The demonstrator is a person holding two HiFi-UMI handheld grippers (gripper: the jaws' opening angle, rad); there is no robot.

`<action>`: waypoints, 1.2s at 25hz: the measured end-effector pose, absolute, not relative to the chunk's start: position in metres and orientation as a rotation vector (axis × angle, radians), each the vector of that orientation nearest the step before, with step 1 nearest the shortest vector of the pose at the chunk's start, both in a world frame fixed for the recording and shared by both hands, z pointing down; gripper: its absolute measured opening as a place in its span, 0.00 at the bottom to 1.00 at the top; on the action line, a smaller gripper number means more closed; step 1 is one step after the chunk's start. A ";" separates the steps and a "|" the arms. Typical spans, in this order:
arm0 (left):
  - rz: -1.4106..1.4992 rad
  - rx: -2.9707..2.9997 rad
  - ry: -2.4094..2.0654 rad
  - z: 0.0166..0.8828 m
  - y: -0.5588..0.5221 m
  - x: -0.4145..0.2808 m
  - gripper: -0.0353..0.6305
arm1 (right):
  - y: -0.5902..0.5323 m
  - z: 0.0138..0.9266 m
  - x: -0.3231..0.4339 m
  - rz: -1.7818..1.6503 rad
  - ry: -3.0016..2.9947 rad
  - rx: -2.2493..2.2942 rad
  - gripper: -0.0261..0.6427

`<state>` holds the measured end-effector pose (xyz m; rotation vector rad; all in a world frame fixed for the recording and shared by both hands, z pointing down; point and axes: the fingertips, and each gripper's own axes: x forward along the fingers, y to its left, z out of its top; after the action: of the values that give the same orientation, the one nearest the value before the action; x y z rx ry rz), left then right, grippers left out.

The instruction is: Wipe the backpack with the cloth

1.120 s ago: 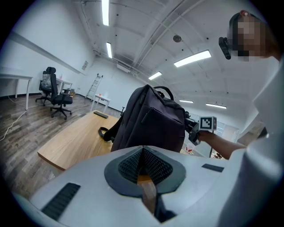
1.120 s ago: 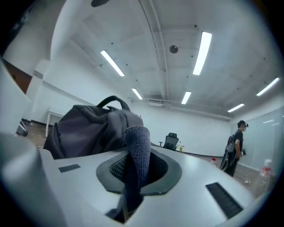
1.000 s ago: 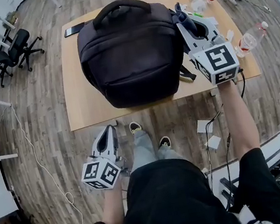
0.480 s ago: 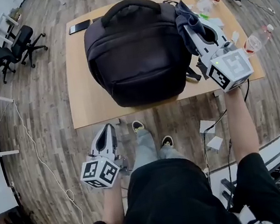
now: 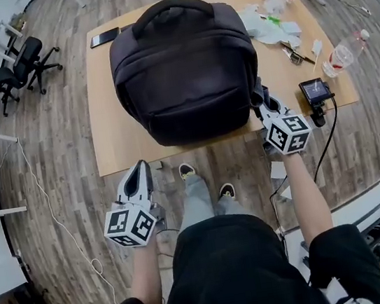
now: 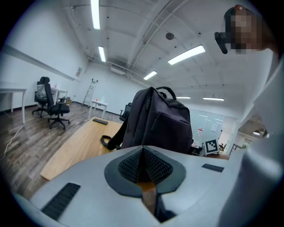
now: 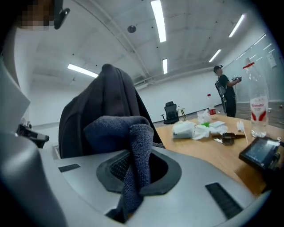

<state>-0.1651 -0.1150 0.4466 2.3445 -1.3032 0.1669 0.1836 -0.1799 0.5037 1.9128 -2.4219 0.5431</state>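
Backpack: dark, standing on the wooden table, handle on top.
Cloth: dark blue knit, pinched between the jaws of the right gripper at the backpack's lower right corner, near the table's front edge; it seems to touch the bag, though this is unclear.
Left gripper: jaws together, nothing between them, held off the table above the floor.
Phone, plastic bottle: on the table, apart from the bag.

The grey plastic left gripper, topped by a black-and-white marker cube, hangs low at the person's left side on a bent left forearm, jaws pressed together and empty. The matching right gripper, on an extended right forearm, points forward, jaws clamped on a dark blue-grey knitted cloth.
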 end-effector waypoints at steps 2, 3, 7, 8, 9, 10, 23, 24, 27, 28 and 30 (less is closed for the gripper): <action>0.179 2.442 -1.297 0.435 -0.134 -0.165 0.08 | -0.164 0.536 0.180 0.575 -2.334 1.877 0.09; 0.187 2.489 -1.299 0.429 -0.146 -0.165 0.08 | -0.156 0.553 0.178 0.588 -2.292 1.843 0.09; 0.188 2.642 -1.328 0.395 -0.195 -0.164 0.08 | -0.120 0.593 0.161 0.591 -2.198 1.715 0.09; 0.183 2.676 -1.332 0.388 -0.206 -0.163 0.08 | -0.112 0.593 0.155 0.587 -2.202 1.705 0.09; 0.182 2.712 -1.337 0.382 -0.218 -0.162 0.08 | -0.105 0.589 0.147 0.582 -2.216 1.688 0.09; 0.190 2.747 -1.345 0.377 -0.230 -0.161 0.08 | -0.099 0.583 0.137 0.571 -2.243 1.664 0.09; -0.009 2.741 -1.228 0.364 -0.394 -0.145 0.08 | -0.099 0.470 0.067 0.362 -2.551 1.620 0.09; -0.032 2.757 -1.189 0.360 -0.401 -0.141 0.08 | -0.101 0.467 0.068 0.360 -2.542 1.629 0.09; 0.020 2.892 -1.045 0.351 -0.405 -0.116 0.08 | -0.106 0.463 0.071 0.356 -2.497 1.659 0.09; 0.083 2.942 -0.998 0.352 -0.404 -0.106 0.08 | -0.107 0.463 0.072 0.358 -2.485 1.673 0.09; 0.180 2.992 -0.934 0.357 -0.404 -0.094 0.08 | -0.109 0.465 0.074 0.391 -2.474 1.714 0.09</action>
<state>-0.0938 -0.4036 0.3565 2.9925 -0.9340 0.1797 0.0741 -0.1085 0.4646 1.7142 -2.4742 0.3912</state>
